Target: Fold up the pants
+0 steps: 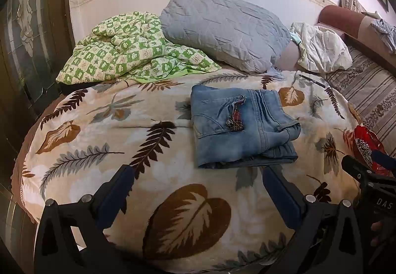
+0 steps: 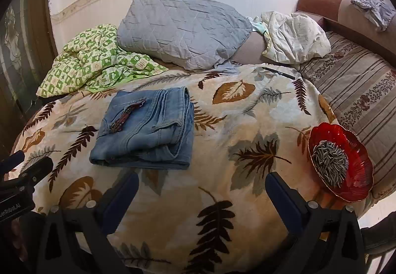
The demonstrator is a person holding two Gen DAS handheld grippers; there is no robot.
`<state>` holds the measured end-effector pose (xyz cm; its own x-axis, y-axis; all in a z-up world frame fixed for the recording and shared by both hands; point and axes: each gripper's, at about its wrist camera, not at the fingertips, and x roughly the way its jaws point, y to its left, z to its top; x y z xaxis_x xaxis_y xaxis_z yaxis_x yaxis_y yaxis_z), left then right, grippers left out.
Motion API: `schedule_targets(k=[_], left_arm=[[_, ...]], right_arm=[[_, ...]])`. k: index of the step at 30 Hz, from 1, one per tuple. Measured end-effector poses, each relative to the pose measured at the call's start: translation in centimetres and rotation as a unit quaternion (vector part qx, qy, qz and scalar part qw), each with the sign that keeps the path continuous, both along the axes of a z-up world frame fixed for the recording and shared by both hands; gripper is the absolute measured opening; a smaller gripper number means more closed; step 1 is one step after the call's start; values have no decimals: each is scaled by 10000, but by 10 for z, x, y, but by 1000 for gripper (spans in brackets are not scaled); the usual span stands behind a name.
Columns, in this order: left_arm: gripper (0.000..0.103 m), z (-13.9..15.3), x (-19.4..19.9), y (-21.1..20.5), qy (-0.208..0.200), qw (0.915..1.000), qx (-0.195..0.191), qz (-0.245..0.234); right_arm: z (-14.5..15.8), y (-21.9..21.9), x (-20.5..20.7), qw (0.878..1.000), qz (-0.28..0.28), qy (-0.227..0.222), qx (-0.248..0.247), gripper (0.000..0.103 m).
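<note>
Light blue jeans (image 1: pixel 243 125) lie folded into a compact rectangle on the leaf-patterned blanket (image 1: pixel 123 130), with a small dark red strap on top. In the right wrist view the same jeans (image 2: pixel 146 128) sit left of centre. My left gripper (image 1: pixel 198 175) hovers open just short of the jeans' near edge, nothing between its blue fingers. My right gripper (image 2: pixel 201 180) is open too, over bare blanket (image 2: pixel 222 140) to the right of the jeans. Each gripper's black body shows at the other view's edge.
A red glass bowl (image 2: pixel 346 160) of sunflower seeds sits near the blanket's right edge, close to my right gripper. Behind lie a green checked quilt (image 1: pixel 128 49), a grey pillow (image 1: pixel 222 29), a white cloth (image 1: pixel 321 49), a black pen (image 2: pixel 278 72) and a striped cushion (image 2: pixel 358 91).
</note>
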<state>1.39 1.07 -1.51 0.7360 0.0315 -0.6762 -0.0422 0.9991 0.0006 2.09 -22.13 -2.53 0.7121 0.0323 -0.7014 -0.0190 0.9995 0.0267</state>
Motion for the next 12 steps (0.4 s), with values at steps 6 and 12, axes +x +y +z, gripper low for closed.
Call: schedule_targets(k=[6, 12], left_arm=[[103, 0, 0, -1, 4, 10000, 10, 12], [103, -2, -1, -3, -39, 10000, -46, -79]], right_arm=[[-2, -1, 2, 10000, 10, 17, -6, 103], [-4, -2, 4, 10000, 49, 34, -14, 103]])
